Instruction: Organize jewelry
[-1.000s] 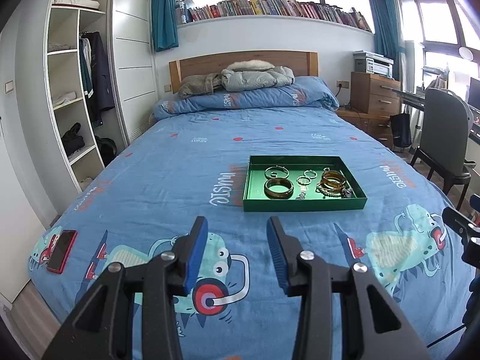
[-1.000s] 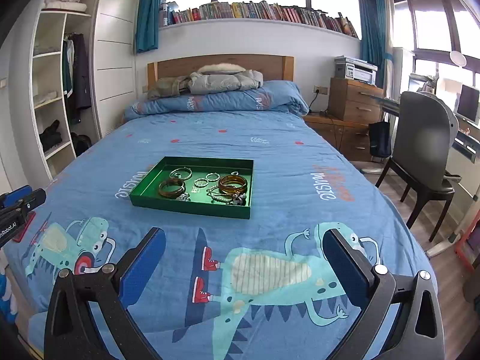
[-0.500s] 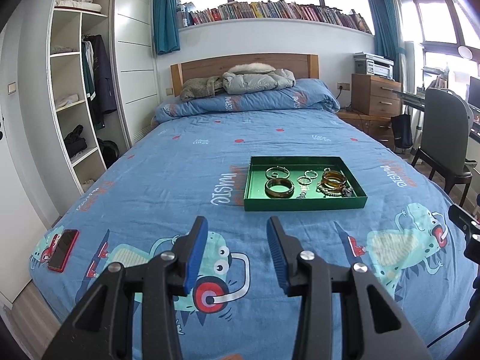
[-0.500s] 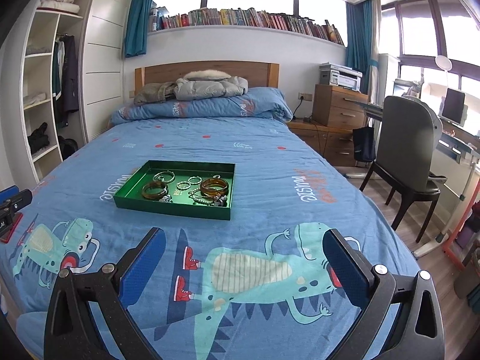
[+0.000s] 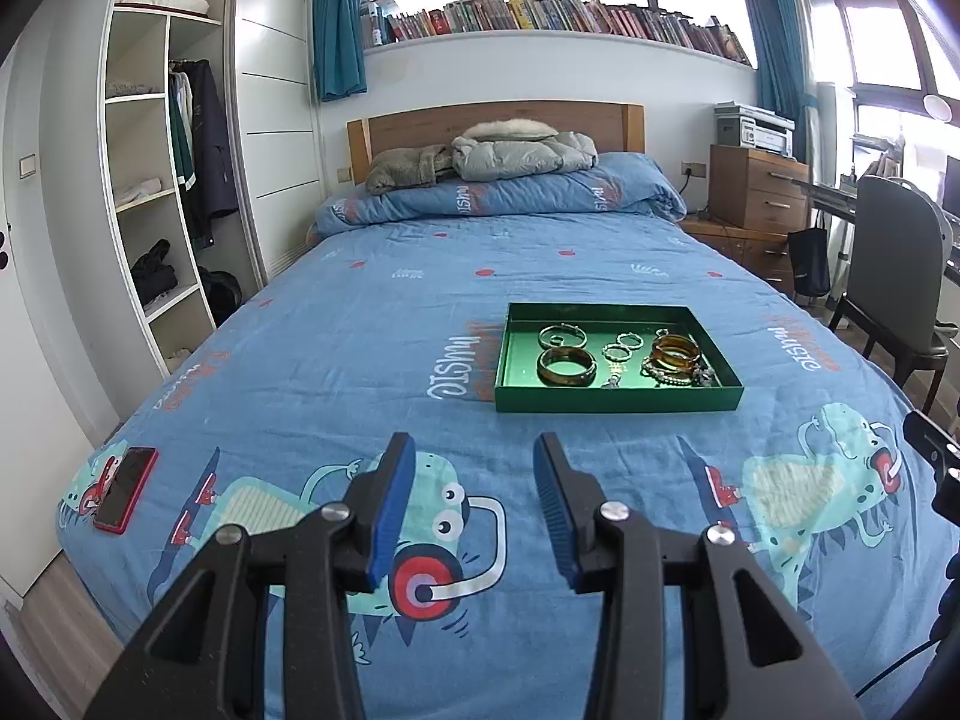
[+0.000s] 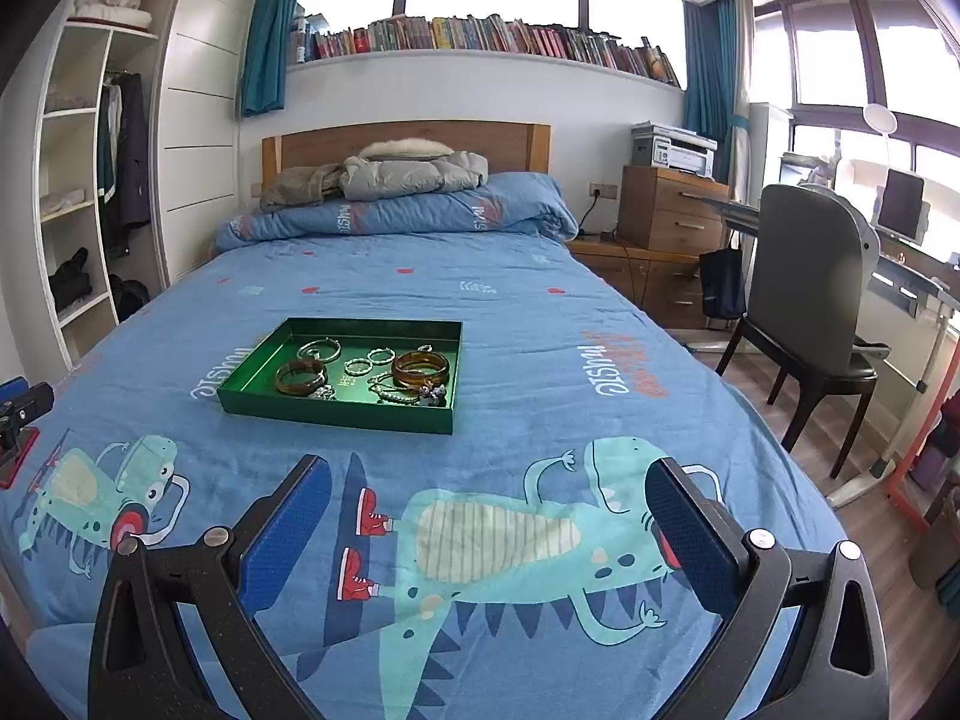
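Green tray (image 5: 618,401) held the jewelry (image 5: 624,354) on the bed (image 5: 390,312), well ahead of both empty, spread jaws: sorted or awaiting sorting, I couldn't judge.

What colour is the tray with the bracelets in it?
Green. The tray shows best in the right wrist view.
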Available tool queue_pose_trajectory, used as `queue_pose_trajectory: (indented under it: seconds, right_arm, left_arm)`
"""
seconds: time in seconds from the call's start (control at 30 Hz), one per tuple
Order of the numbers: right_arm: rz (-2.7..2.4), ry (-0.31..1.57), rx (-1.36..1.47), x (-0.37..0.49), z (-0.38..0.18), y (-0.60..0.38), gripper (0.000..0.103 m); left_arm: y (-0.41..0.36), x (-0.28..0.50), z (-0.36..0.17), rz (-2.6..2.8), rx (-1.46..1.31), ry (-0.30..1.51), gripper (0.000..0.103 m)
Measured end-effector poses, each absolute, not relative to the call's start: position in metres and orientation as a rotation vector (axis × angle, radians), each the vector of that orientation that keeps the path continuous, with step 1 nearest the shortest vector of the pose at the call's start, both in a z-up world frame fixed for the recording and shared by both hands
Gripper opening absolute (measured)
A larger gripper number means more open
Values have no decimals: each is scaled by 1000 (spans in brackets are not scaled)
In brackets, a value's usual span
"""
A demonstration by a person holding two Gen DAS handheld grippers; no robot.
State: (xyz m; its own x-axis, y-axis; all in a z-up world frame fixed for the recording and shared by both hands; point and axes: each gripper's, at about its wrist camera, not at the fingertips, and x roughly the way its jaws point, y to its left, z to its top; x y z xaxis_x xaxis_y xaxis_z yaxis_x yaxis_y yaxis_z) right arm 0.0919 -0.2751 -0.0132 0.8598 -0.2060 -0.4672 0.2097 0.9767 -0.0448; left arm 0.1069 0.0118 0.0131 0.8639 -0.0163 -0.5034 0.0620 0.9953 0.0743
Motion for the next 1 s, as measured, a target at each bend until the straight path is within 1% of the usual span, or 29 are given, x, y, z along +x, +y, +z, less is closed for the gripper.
queue_pose_trajectory:
  seconds: [1.0]
  right_arm:
    - [-258, 504, 15, 96, -24, -284, 103]
  left_arm:
    - [16, 114, -1, -5, 102, 532, 40]
